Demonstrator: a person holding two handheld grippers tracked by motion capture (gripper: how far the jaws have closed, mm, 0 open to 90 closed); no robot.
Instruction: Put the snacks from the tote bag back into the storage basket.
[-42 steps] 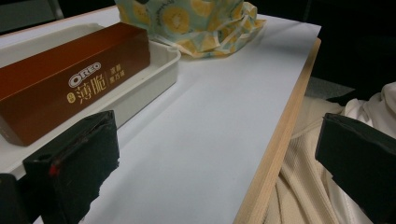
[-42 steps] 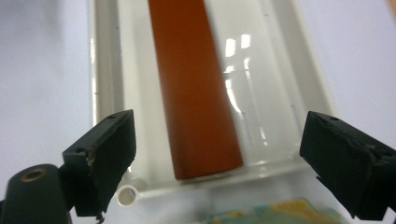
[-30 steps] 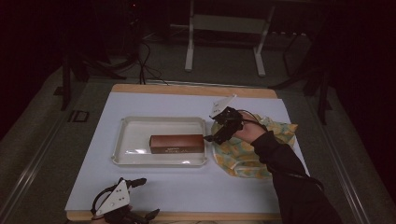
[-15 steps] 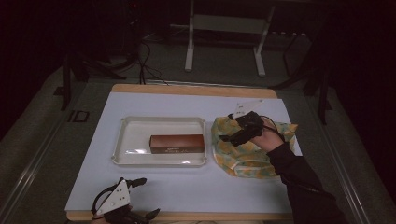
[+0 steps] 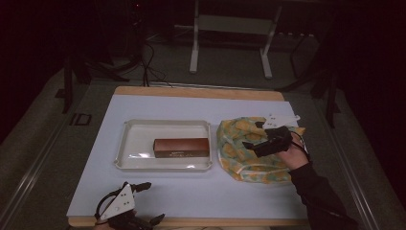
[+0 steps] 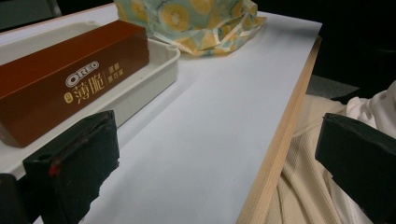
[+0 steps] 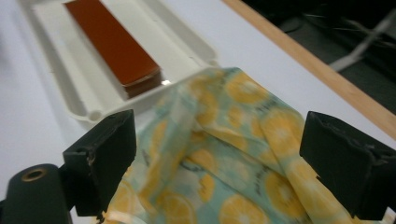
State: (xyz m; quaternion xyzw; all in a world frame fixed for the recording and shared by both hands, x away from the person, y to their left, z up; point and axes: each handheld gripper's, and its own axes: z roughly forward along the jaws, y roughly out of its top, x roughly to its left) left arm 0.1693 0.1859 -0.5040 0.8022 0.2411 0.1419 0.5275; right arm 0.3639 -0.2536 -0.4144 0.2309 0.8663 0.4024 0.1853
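Observation:
A brown Oreo box (image 5: 181,147) lies in a white tray (image 5: 129,143) at the table's middle. To the tray's right, a crumpled cloth (image 5: 234,155) printed with orange slices rests on the table. My right gripper (image 5: 253,135) hovers open over the cloth's right half, jaws pointing toward the tray. Its own view shows the cloth (image 7: 243,93) between the wide jaws of the right gripper (image 7: 224,135), with the box (image 7: 112,42) and tray (image 7: 60,60) beyond. My left gripper (image 5: 154,201) sits open at the front edge. The left gripper (image 6: 215,135) faces the box (image 6: 70,79), tray (image 6: 163,60) and cloth (image 6: 196,18).
The white table top (image 5: 201,191) has a wooden front edge (image 6: 280,140). The person's light clothing (image 6: 317,186) lies just past that edge. Dark floor, cables and a metal stand (image 5: 230,28) sit behind the table.
My right gripper has moved rightward from the tray's right edge across the cloth, pulling back toward the person. The left gripper has stayed put.

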